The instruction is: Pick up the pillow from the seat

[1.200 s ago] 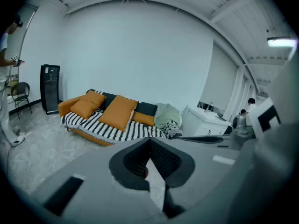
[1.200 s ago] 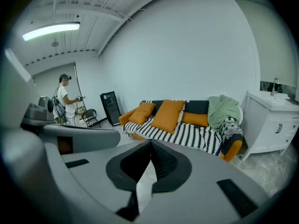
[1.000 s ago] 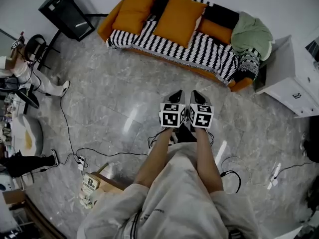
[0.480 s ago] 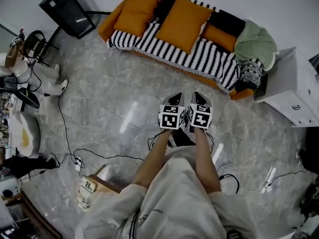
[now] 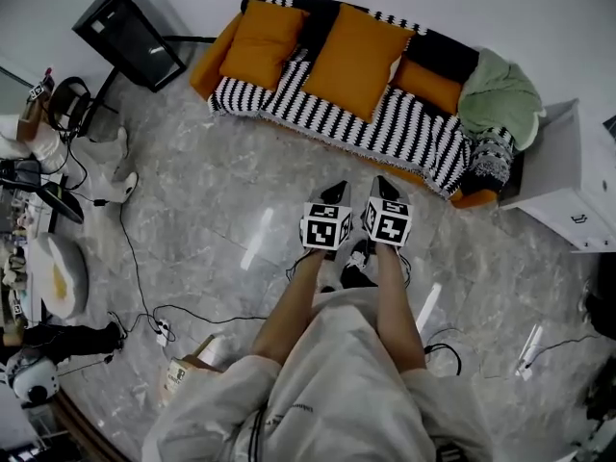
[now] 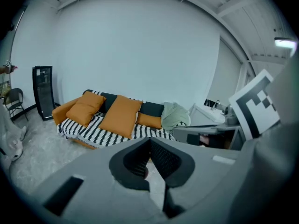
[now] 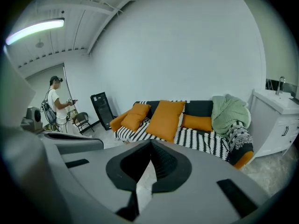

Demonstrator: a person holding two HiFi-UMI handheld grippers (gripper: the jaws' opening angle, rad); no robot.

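Note:
An orange sofa (image 5: 214, 46) with a black-and-white striped throw (image 5: 404, 128) stands ahead across the marble floor. A large orange pillow (image 5: 356, 58) leans in the middle of the seat, a smaller one (image 5: 262, 42) lies to its left, and a third (image 5: 426, 85) to its right. My left gripper (image 5: 334, 191) and right gripper (image 5: 383, 187) are held side by side over the floor, well short of the sofa. Both are shut and hold nothing. The large pillow (image 6: 121, 115) shows beyond the left gripper (image 6: 149, 140), and the same pillow (image 7: 166, 118) beyond the right gripper (image 7: 150, 144).
A green blanket (image 5: 500, 94) is heaped on the sofa's right end, next to a white cabinet (image 5: 568, 181). A black panel (image 5: 130, 35) stands left of the sofa. Cables (image 5: 192, 311) trail over the floor, a cardboard box (image 5: 178, 378) sits near my feet, and a person (image 7: 56, 104) stands far left.
The sofa has drawn nearer and lower in the head view as the person walks toward it. Both grippers stay shut and side by side.

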